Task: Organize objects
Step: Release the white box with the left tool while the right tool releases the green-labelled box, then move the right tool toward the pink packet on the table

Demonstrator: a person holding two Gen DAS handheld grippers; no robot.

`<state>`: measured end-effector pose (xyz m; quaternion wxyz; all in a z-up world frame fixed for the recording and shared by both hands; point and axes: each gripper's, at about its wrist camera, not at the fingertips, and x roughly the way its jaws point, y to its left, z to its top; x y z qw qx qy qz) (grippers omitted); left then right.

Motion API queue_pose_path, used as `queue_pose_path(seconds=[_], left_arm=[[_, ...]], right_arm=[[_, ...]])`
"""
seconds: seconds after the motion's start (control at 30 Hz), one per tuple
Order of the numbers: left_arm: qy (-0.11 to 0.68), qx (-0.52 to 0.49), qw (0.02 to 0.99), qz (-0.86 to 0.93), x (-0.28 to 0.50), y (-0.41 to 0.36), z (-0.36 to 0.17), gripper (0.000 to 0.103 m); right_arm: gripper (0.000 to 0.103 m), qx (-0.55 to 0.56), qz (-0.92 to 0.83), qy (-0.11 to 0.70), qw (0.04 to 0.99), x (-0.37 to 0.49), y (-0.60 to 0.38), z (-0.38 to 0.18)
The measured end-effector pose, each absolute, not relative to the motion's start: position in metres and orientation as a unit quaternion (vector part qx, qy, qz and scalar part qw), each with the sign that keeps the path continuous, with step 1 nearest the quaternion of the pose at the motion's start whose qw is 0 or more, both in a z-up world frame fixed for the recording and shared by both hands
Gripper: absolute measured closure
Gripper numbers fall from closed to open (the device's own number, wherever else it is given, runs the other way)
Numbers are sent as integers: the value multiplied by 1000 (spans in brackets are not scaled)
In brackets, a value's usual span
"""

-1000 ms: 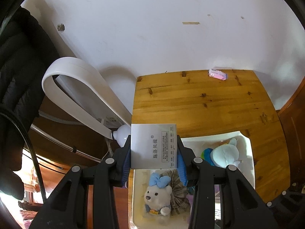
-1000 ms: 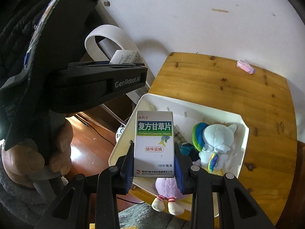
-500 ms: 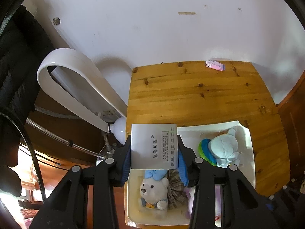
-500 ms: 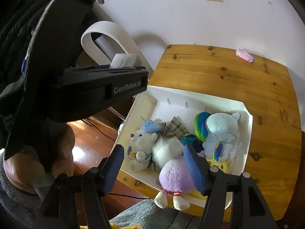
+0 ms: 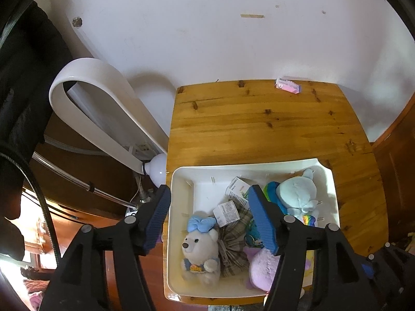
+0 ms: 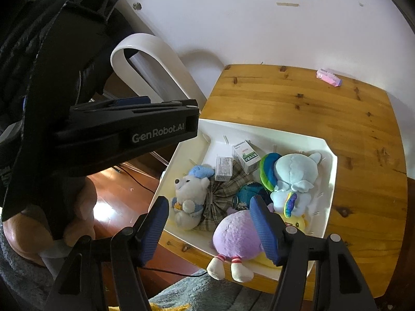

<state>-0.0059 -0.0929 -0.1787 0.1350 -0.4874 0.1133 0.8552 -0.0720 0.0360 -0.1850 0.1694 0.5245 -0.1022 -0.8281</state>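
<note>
Left gripper (image 5: 210, 219) fingers opening, nothing between them; right gripper (image 6: 207, 224) fingers apart, also empty. Both hover over the white bin (image 5: 181, 197) at the counter's (image 5: 259, 129) near edge. Bin holds a white bear (image 6: 186, 197), purple plush (image 6: 233, 235), blue plush (image 6: 293, 178), plus a grey box (image 6: 223, 168) and green-label box (image 6: 246, 155) lying on the pile toward the back. Looks like the drop-off step, both boxes binned. Only stray left: pink packet (image 6: 329, 77) at the counter's far edge by the wall. Next move calls for a long reach over the bin and a low pinch on a flat item.

White fan (image 5: 103, 108) beside wooden table (image 5: 259, 129)
</note>
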Motion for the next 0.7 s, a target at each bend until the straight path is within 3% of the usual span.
queue_pose_path(seconds=[0.7], left_arm=[[87,-455,150,873,33,-94,-132,33]], right_arm=[[37,484,-858,-90,146,-50,77,-154]])
